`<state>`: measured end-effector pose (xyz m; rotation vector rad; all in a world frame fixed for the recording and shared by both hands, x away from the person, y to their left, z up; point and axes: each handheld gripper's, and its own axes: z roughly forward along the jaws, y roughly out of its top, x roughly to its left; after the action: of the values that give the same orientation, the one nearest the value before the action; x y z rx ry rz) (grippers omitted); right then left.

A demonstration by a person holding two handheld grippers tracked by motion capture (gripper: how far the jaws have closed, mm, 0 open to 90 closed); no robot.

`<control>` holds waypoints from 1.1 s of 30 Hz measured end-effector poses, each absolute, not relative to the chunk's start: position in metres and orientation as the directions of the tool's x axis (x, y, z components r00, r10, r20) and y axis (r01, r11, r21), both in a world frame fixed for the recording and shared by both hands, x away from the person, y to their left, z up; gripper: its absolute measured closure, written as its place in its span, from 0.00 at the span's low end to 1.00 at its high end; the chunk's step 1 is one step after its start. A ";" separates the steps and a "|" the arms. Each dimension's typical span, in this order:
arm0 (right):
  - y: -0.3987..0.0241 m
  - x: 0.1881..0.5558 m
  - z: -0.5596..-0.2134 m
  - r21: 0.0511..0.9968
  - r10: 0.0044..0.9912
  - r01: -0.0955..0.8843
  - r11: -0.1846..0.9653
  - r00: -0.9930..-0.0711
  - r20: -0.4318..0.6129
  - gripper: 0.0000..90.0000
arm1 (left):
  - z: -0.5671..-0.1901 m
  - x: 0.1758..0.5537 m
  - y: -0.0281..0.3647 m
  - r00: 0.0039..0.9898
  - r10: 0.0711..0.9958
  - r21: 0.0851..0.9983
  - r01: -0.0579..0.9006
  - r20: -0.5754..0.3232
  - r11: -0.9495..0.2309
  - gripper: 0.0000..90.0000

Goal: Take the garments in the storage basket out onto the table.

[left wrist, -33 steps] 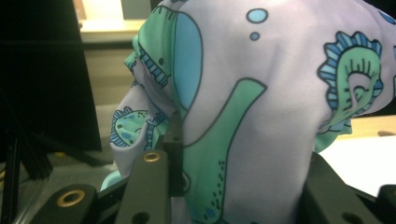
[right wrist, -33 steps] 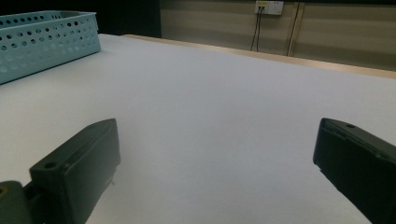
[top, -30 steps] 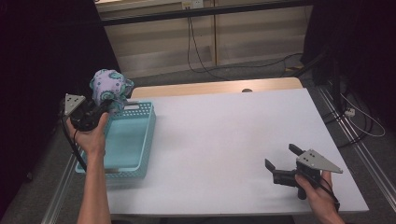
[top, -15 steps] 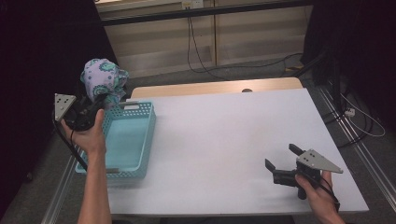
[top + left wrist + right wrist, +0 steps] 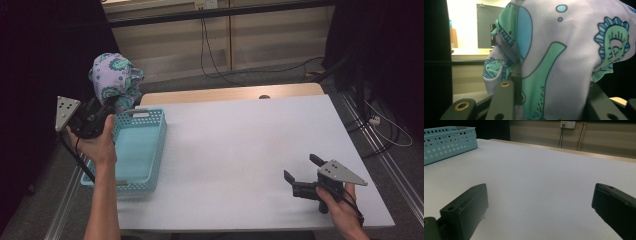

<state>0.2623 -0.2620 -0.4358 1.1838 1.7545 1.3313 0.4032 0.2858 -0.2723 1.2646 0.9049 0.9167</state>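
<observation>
Jaws of the left gripper (image 5: 107,107) clamped on a bundled patterned cloth (image 5: 114,75), pale lilac with teal and blue paisley shapes. Seen from above, bulging up and beyond the jaw tips, held in the air off the bench's left edge, just past the far left corner of a light blue perforated basket (image 5: 142,150). In the left gripper view, cloth (image 5: 564,55) spilling over and between both jaws, hiding their tips. Jaws of the right gripper (image 5: 300,176) spread wide with nothing between them, held low over the white bench (image 5: 240,145) near its front right corner. In the right gripper view, bare bench (image 5: 536,177) between the two jaws, the basket (image 5: 447,141) far ahead and to the left of the left-hand jaw, well apart from it.
</observation>
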 end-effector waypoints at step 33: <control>-0.262 0.261 -0.435 0.957 0.914 0.276 0.090 -0.405 0.031 0.01 | -0.263 0.397 0.210 0.634 0.772 0.998 0.068 -0.052 0.012 0.71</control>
<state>0.2612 -0.2624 -0.4353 1.1734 1.7595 1.3352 0.3968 0.2096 -0.2626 1.4766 0.7437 0.6364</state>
